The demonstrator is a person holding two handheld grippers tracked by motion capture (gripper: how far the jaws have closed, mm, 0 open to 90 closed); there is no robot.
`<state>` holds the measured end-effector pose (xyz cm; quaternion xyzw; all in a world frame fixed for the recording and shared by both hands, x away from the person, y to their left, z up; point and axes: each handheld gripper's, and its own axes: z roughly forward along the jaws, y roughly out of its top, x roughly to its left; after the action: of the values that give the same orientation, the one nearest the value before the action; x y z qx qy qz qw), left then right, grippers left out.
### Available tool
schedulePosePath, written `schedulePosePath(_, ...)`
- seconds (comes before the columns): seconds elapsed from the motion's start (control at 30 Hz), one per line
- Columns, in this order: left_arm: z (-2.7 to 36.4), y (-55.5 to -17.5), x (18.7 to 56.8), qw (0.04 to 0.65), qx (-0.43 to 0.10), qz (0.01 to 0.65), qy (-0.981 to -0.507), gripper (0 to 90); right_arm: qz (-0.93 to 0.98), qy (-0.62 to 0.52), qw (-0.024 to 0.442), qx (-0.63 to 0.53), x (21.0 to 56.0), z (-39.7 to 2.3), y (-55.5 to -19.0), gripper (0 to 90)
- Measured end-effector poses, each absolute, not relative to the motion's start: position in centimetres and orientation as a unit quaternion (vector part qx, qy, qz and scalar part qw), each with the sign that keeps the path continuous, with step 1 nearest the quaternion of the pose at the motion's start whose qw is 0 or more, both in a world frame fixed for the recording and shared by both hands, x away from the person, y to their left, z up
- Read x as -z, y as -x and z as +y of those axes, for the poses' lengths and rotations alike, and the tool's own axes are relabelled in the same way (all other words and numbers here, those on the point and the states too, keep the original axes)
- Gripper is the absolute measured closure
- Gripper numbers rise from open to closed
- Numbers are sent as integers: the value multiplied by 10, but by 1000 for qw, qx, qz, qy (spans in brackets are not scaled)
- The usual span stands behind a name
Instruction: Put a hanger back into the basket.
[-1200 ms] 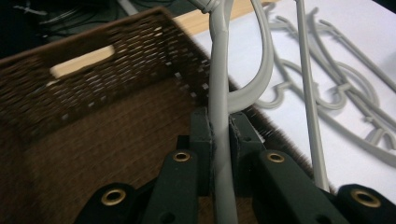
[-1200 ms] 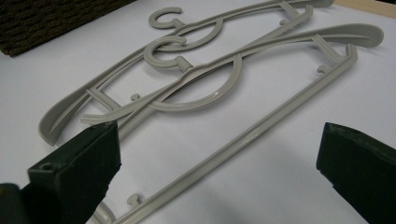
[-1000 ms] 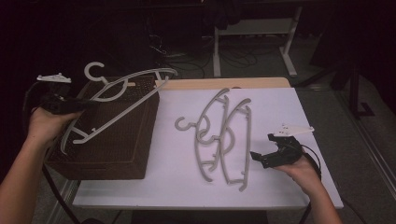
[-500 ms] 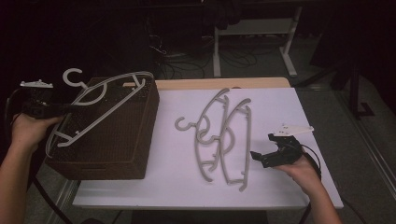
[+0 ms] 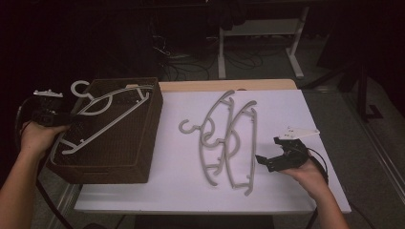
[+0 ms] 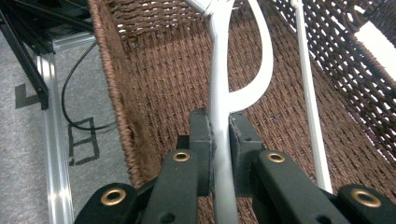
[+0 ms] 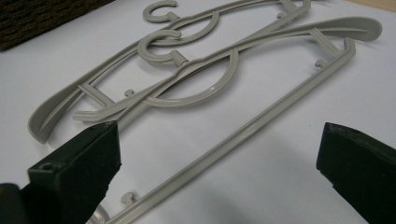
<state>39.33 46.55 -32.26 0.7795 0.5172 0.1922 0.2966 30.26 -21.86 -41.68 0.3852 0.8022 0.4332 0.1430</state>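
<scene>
Though woven, basket (image 5: 125,143) boxy, brown.

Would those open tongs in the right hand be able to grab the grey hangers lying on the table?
Probably yes. The right tongs are open and sit just beside the two grey hangers on the white table, with nothing between them.

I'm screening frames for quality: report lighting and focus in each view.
High view: dim, dark surroundings, white table brightest. Left gripper view: well lit, hanger and basket sharp, the tongs slightly soft. Right gripper view: hangers sharp with mild glare; near jaws blurred.
</scene>
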Motion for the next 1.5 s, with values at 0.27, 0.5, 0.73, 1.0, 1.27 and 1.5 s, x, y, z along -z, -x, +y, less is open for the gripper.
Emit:
schedulePosePath(0.27, 465, -402, 342, 281, -184, 528, -780, 763, 803, -384, 143, -433, 417, -218, -302, 0)
schedulePosePath(0.5, 471, -396, 338, 317, -174, 533, -765, 567, 802, -384, 143, -434, 417, -218, -302, 0)
schedulePosePath(0.73, 464, -391, 332, 370, -146, 513, -761, 503, 801, -387, 141, -435, 416, -218, -303, 0)
schedulePosePath(1.0, 438, -388, 320, 411, -127, 475, -768, 444, 801, -387, 139, -435, 417, -217, -304, 0)
schedulePosePath(1.27, 397, -381, 310, 431, -119, 440, -779, 383, 802, -384, 138, -436, 416, -217, -304, 0)
schedulePosePath(1.5, 337, -372, 302, 460, -101, 400, -786, 324, 805, -380, 137, -435, 417, -217, -305, 0)
